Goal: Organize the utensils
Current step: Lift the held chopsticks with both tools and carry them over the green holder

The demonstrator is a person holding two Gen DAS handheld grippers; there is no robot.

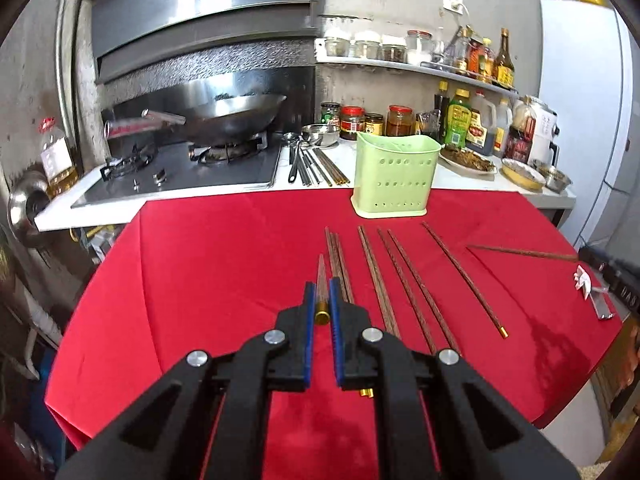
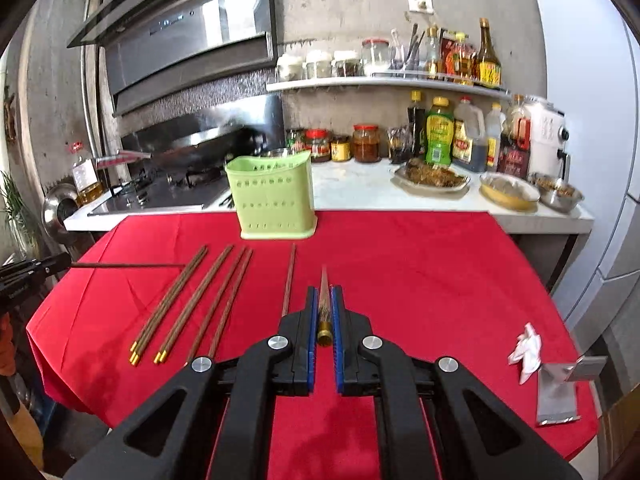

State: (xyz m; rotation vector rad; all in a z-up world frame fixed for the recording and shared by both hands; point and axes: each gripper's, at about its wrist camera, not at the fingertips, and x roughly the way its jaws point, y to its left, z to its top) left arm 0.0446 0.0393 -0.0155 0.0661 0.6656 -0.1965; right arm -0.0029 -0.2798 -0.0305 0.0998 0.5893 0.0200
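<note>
A green perforated utensil holder (image 1: 394, 174) stands at the far edge of the red tablecloth (image 1: 220, 272); it also shows in the right wrist view (image 2: 272, 196). Several brown chopsticks with gold ends (image 1: 404, 288) lie side by side on the cloth, also in the right wrist view (image 2: 200, 300). My left gripper (image 1: 322, 286) is shut on a chopstick (image 1: 321, 280) pointing forward. My right gripper (image 2: 325, 294) is shut on another chopstick (image 2: 324, 296). In the right wrist view the left gripper's chopstick (image 2: 128, 266) shows at far left.
Behind the cloth a white counter (image 2: 360, 192) carries a stove with a wok (image 1: 228, 116), metal utensils (image 1: 316, 164), jars, bottles and food dishes (image 2: 432, 178). A crumpled tissue (image 2: 526, 350) and a foil packet (image 2: 558, 396) lie at the right of the cloth.
</note>
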